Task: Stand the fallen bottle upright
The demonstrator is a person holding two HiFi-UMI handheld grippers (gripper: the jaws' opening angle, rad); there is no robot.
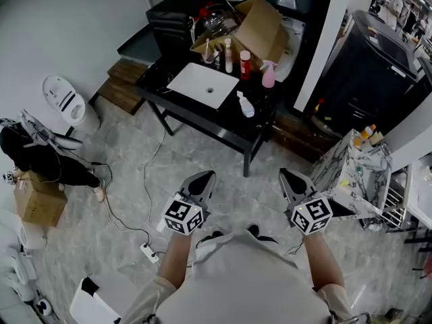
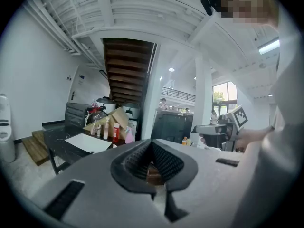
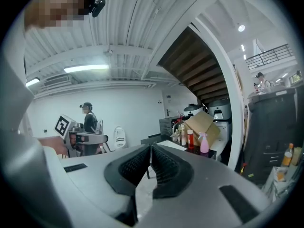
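Your left gripper (image 1: 204,176) and right gripper (image 1: 289,175) each have their jaws pressed together with nothing between them; the fallen bottle (image 1: 246,104) lies on its side on the black table (image 1: 156,77) — well ahead of both, just beside the white basin (image 1: 202,85).

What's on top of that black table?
A white slab, a white bottle lying on its side, an upright red bottle, a pink spray bottle and an open cardboard box. What the box holds is hidden.

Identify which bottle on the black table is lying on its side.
The white bottle beside the white tray; the red bottle and pink spray bottle behind it stand upright.
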